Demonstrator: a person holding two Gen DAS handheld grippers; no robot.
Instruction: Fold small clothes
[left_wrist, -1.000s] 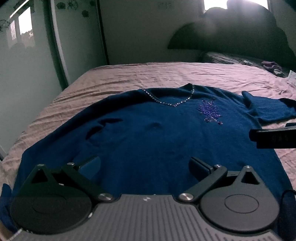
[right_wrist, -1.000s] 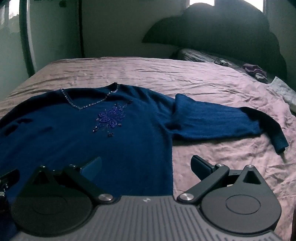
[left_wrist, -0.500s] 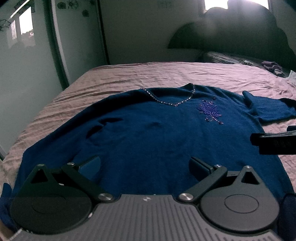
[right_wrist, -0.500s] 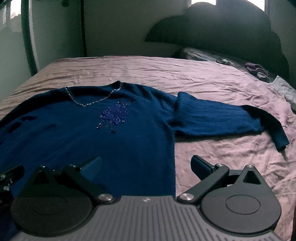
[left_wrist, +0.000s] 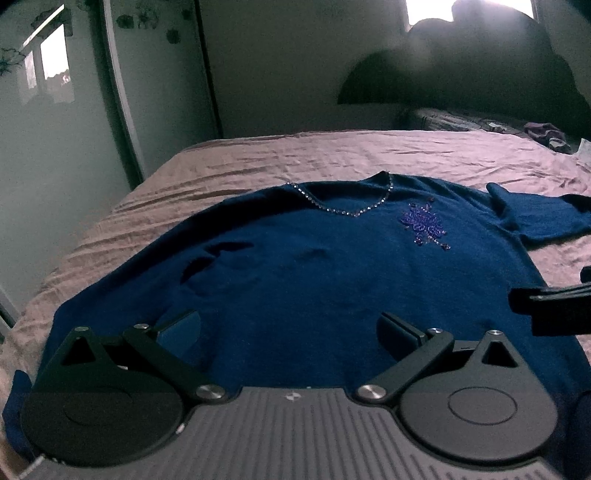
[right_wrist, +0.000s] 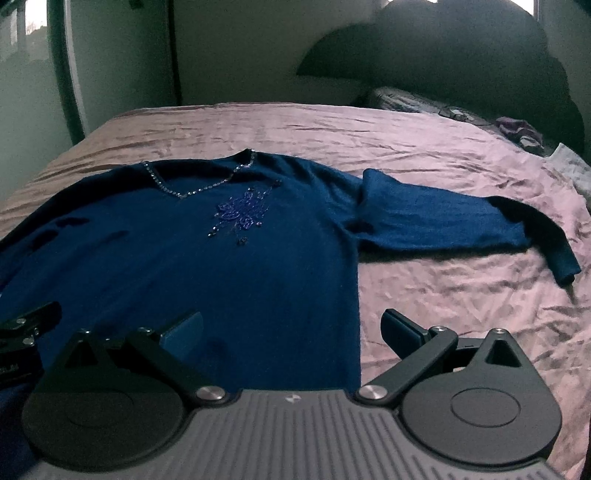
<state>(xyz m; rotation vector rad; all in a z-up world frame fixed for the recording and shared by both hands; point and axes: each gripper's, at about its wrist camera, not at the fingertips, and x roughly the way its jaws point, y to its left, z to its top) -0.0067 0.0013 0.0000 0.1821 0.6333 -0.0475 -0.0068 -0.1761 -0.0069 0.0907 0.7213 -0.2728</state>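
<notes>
A dark blue sweater (left_wrist: 314, 277) (right_wrist: 221, 266) with a beaded V-neck and a purple beaded flower lies flat, front up, on the bed. Its right sleeve (right_wrist: 443, 225) stretches out sideways over the sheet. My left gripper (left_wrist: 290, 328) hovers open over the sweater's lower hem, nothing between its fingers. My right gripper (right_wrist: 291, 332) is open too, above the hem's right corner, where the sweater's side edge runs between its fingers. Each gripper shows at the edge of the other's view.
The pink wrinkled bedsheet (right_wrist: 461, 306) spreads around the sweater. A dark headboard (right_wrist: 443, 62) and pillows with small clothes (right_wrist: 517, 129) sit at the far end. A mirrored wardrobe door (left_wrist: 55, 147) stands left of the bed.
Both grippers have drifted slightly; the right view shifted left to right so the sweater sits a bit more to the right and closer. Both stay open.
</notes>
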